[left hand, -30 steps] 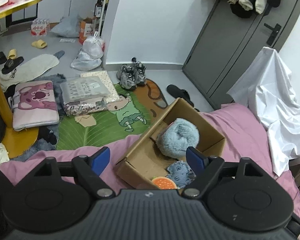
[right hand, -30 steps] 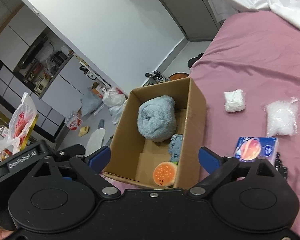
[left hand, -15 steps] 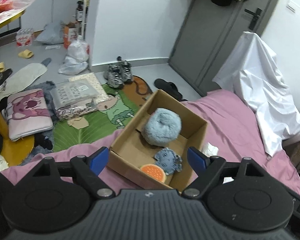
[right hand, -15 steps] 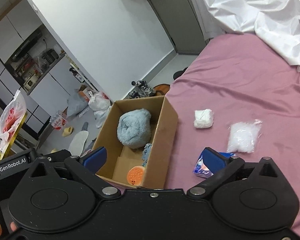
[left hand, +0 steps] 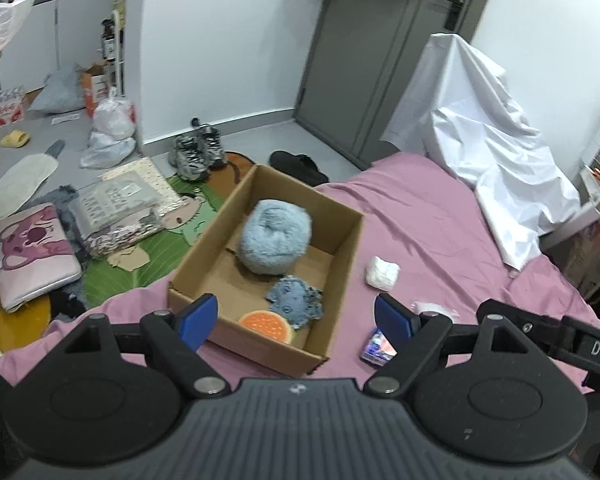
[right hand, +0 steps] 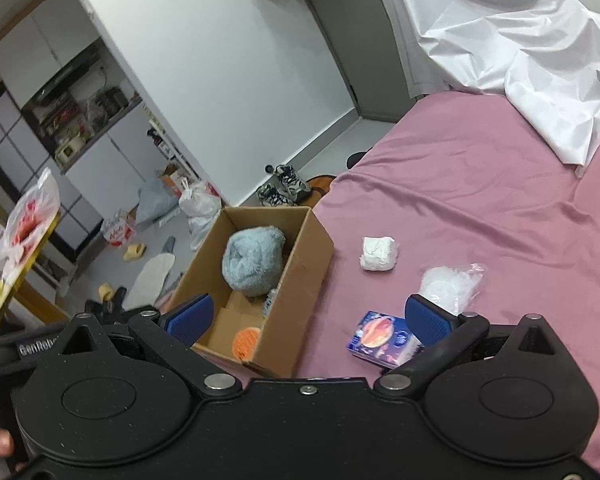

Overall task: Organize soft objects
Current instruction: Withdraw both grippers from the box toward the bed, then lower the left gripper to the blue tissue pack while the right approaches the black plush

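Both wrist views have pulled back and up since the earlier frames, so the cardboard box (left hand: 342, 240) now looks smaller and more of the pink bedsheet (right hand: 480, 184) shows to its right. The left gripper (left hand: 296, 318) stands wide with nothing between its blue pads, and the right gripper (right hand: 310, 314) is equally spread and empty. Inside the box lie a fluffy blue ball (left hand: 275, 236) at the far end, a small blue-grey plush (left hand: 296, 300) nearer, and an orange burger toy (left hand: 266, 324) at the near wall. Three things are not yet boxed — a white folded wad (right hand: 379, 254), a clear crinkly bag (right hand: 452, 282) and a blue tissue packet (right hand: 382, 338), all on the sheet right of the box. The likely trouble: the bag is slick and shapeless, so a shallow pinch may slip off it. The box also sits at the bed's left edge — a nudge from a descending finger could tip it toward the floor.
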